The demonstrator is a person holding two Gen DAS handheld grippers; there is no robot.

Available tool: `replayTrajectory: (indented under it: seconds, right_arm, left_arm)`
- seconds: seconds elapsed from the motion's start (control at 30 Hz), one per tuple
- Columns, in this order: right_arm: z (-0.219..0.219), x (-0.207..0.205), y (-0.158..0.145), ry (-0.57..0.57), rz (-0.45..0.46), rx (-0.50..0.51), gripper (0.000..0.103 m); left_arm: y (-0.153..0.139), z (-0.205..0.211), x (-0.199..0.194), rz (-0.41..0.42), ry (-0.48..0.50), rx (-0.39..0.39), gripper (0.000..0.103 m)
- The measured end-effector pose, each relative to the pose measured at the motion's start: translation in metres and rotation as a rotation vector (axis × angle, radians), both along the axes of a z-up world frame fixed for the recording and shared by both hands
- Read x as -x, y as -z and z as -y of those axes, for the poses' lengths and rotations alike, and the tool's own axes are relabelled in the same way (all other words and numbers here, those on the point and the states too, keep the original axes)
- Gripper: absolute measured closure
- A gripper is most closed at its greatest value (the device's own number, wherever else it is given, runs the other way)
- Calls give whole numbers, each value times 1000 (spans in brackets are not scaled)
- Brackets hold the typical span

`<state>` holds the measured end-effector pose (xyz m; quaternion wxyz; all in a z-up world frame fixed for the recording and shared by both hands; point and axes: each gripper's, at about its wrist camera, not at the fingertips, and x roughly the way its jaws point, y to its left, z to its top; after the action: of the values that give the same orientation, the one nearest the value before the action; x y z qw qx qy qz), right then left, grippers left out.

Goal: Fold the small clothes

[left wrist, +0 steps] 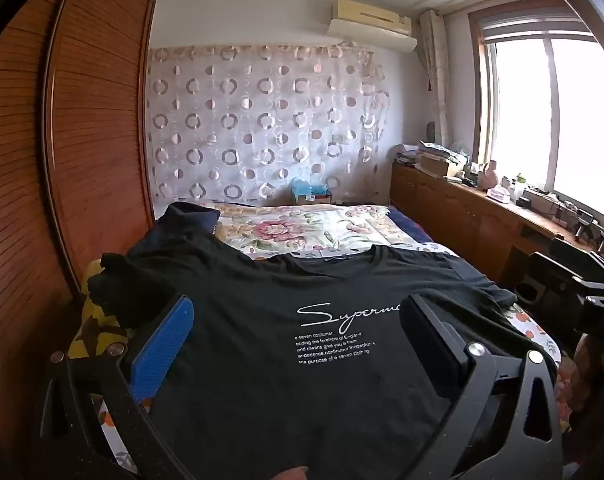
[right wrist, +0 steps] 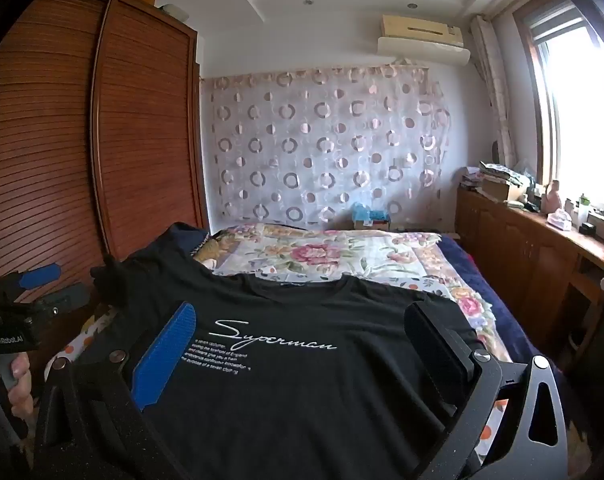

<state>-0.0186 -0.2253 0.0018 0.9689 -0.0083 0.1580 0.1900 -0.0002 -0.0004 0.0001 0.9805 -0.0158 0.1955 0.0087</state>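
A black T-shirt (left wrist: 285, 344) with white "Superman" lettering lies spread flat, front up, on the near end of the bed, collar pointing away; it also shows in the right wrist view (right wrist: 310, 364). Its left sleeve (left wrist: 117, 280) is bunched at the bed's left edge. My left gripper (left wrist: 297, 332) is open and empty, its blue pad (left wrist: 161, 348) and black finger (left wrist: 434, 340) spread wide above the shirt's chest. My right gripper (right wrist: 302, 340) is open and empty, likewise spread above the shirt. The left gripper also appears at the left edge of the right wrist view (right wrist: 25, 292).
The bed carries a floral quilt (left wrist: 302, 228) beyond the shirt and a dark garment (left wrist: 181, 224) at the far left. A wooden wardrobe (left wrist: 81, 140) stands on the left. A low wooden cabinet (left wrist: 462, 208) with clutter runs along the right under the window.
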Motion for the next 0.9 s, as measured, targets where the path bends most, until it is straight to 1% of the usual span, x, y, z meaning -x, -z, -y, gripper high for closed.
replayTrajectory:
  seconds: [0.13,0.27,0.4,0.47,0.7,0.77,0.9]
  right_arm:
    - [3,-2,1,3,5,-8,0]
    - [2,3,-1,11,17,-6,0]
    - [3,4,-1,10,14,-10,0]
    - [2,4,-1,11,13,-9,0]
    - [6,7,-4,7,9,-3,0]
    - [-1,2,1,14,5,0,0]
    - [0,2,0,13,4,5,0]
  left_arm:
    - [2,2,-4,-8,-14,-17,0]
    - [4,1,-3,-10,-13,-9,0]
    - [7,4,-11,-10,-11,-21,0]
    - [2,-1,-2,5,-17,-7,0]
    - [1,-2,-5,7,-16,-5,0]
    - [1,-2,-5,8,-16,-5,0]
    - [1,-2,-4,9,-16,-7,0]
